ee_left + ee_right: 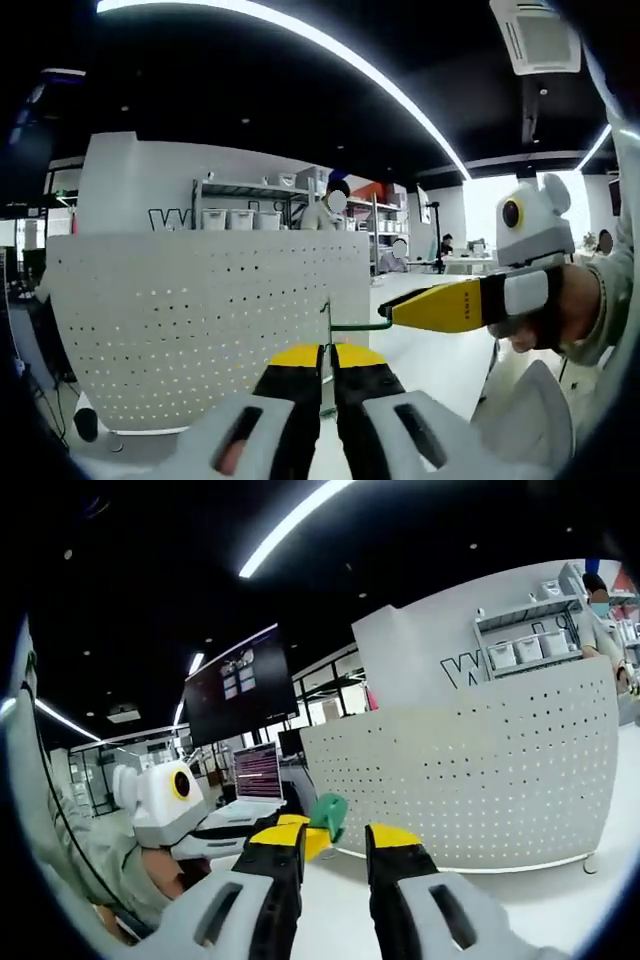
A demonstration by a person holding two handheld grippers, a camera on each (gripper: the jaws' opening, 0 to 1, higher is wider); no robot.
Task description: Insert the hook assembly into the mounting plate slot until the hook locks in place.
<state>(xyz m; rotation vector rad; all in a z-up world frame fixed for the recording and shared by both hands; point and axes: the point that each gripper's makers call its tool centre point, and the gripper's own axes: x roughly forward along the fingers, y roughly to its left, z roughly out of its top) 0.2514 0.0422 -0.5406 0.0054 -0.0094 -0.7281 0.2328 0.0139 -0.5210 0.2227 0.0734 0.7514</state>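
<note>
One white perforated mounting plate (pixel 200 320) is seen standing upright on the white table (pixel 440 360), beyond both pairs of jaws. In the left gripper view, the left gripper (pixel 327 362) is closed narrowly at the plate's right edge, and the right gripper (pixel 390 312) is clamped on the green hook assembly (pixel 358 325) just beside that edge. In the right gripper view, the hook's green end (pixel 326 815) is seen between the yellow-tipped jaws.
</note>
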